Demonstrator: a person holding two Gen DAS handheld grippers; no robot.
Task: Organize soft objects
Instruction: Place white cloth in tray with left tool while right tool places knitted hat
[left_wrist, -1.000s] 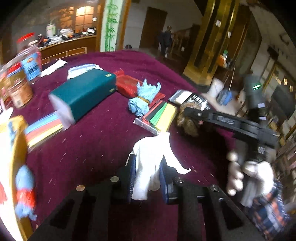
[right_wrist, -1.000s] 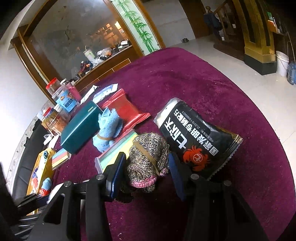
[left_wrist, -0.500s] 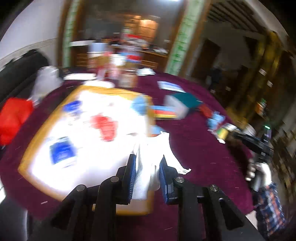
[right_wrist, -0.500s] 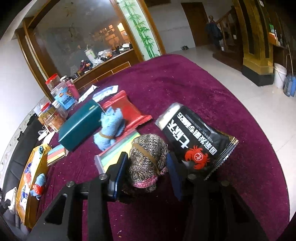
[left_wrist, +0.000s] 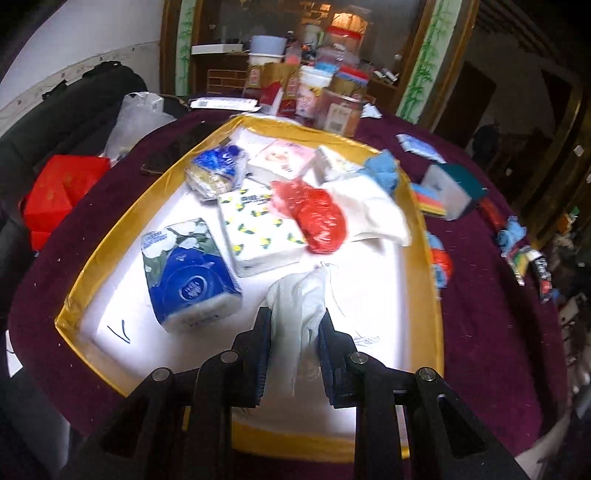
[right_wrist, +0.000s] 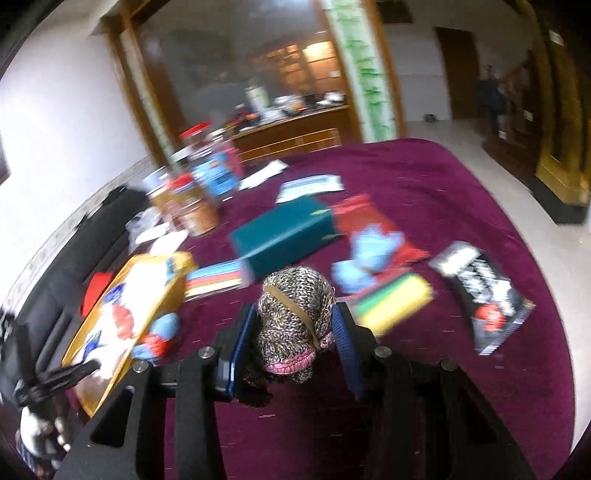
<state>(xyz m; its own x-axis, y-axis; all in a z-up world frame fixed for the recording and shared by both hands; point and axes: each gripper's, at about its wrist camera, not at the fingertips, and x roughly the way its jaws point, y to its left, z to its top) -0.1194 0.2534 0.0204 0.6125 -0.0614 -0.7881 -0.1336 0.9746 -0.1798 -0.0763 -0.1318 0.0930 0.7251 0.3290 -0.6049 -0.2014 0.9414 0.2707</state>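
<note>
My left gripper (left_wrist: 295, 332) is shut on a white cloth (left_wrist: 303, 295) and holds it over the near part of the gold-rimmed tray (left_wrist: 110, 229). The tray holds tissue packs (left_wrist: 188, 273), a red bag (left_wrist: 317, 218) and a white cloth (left_wrist: 369, 210). My right gripper (right_wrist: 291, 328) is shut on a rolled brown knit sock (right_wrist: 295, 306) and holds it above the purple tablecloth (right_wrist: 443, 177). A blue cloth bundle (right_wrist: 369, 254) lies on the table beyond it. The tray (right_wrist: 162, 295) shows at the left in the right wrist view.
A teal box (right_wrist: 280, 236), coloured paper packs (right_wrist: 391, 302), a red packet (right_wrist: 365, 218) and a black snack bag (right_wrist: 484, 291) lie on the table. Jars (right_wrist: 192, 199) stand at the back left. A red box (left_wrist: 59, 188) lies left of the tray.
My left gripper has swung left with the white cloth, from over the bare tablecloth to over the tray. My right gripper has closed on the knit sock and lifted it off the table.
</note>
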